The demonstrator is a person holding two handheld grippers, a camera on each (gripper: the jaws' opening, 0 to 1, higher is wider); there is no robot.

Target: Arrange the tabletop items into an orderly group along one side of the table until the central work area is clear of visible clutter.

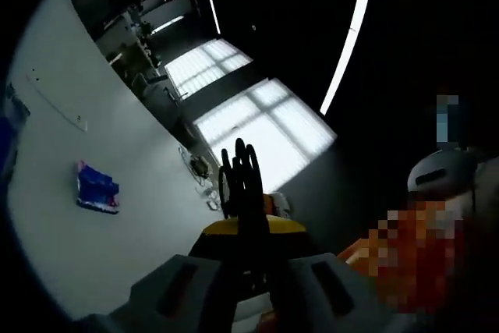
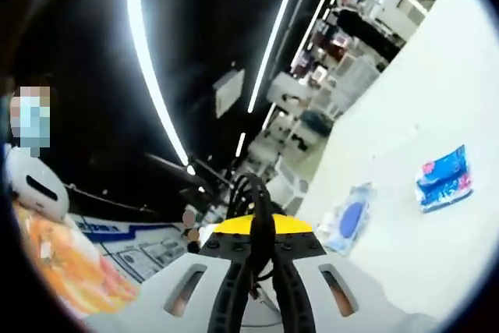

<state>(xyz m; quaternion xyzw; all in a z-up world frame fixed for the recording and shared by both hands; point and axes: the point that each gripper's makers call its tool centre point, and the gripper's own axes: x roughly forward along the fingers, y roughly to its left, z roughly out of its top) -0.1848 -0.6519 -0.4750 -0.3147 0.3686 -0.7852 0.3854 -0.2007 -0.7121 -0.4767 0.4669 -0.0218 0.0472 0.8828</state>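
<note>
Left gripper view: both my grippers [image 1: 240, 163] [image 2: 253, 193] sit closed, empty; blue packet [image 1: 97, 188] at nine o'clock, easily missed, tilted.

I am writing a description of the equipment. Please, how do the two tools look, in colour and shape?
Both look alike. The left tool has two thin black jaws with wavy, ribbed edges, pressed together, rising from a yellow band on a black block, with a light grey housing with dark slots below. The right tool has the same black jaws, yellow band and grey slotted housing.
</note>
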